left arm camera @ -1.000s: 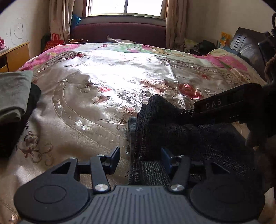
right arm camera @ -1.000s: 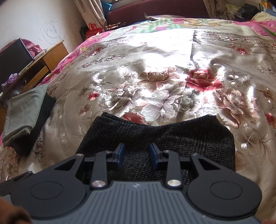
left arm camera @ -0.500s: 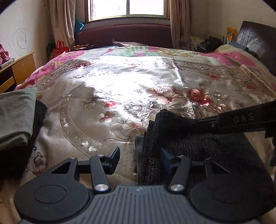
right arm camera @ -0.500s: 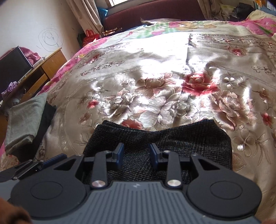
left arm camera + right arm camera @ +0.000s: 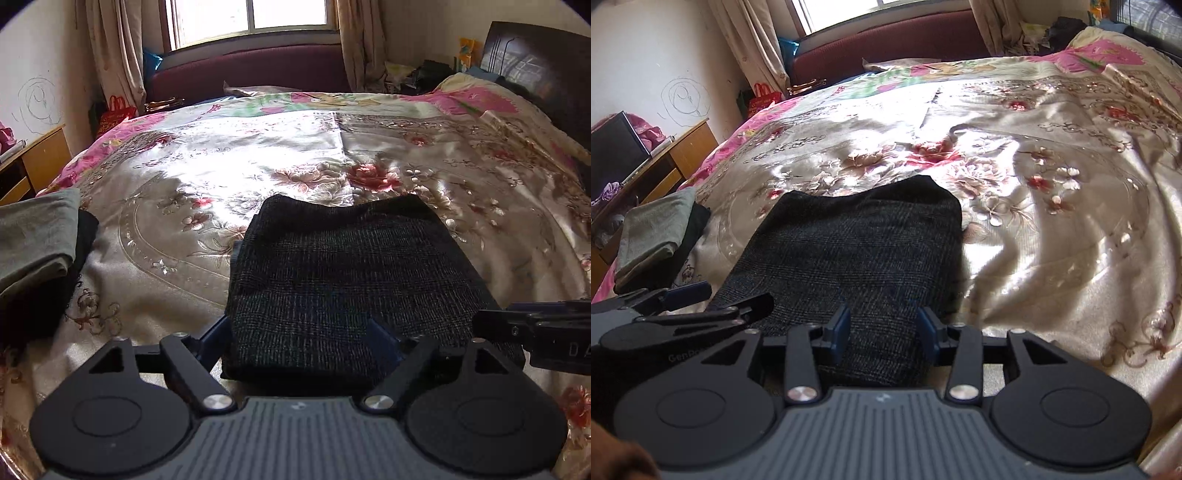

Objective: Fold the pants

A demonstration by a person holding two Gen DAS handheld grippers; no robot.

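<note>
We see the dark pants (image 5: pixel 343 280) folded into a flat rectangle on the flowered bedspread (image 5: pixel 229 162), near its front edge. The left gripper (image 5: pixel 299 338) has just opened wide, its pads astride the near left corner without pressing; the right gripper (image 5: pixel 882 332) has been opening too, its jaws apart over the near edge. A folded grey garment (image 5: pixel 653 229) lies on dark cloth well to the left

Daylight from window (image 5: pixel 255 16), glare on satin bedspread (image 5: pixel 236 147), fisheye-curved dark corners
</note>
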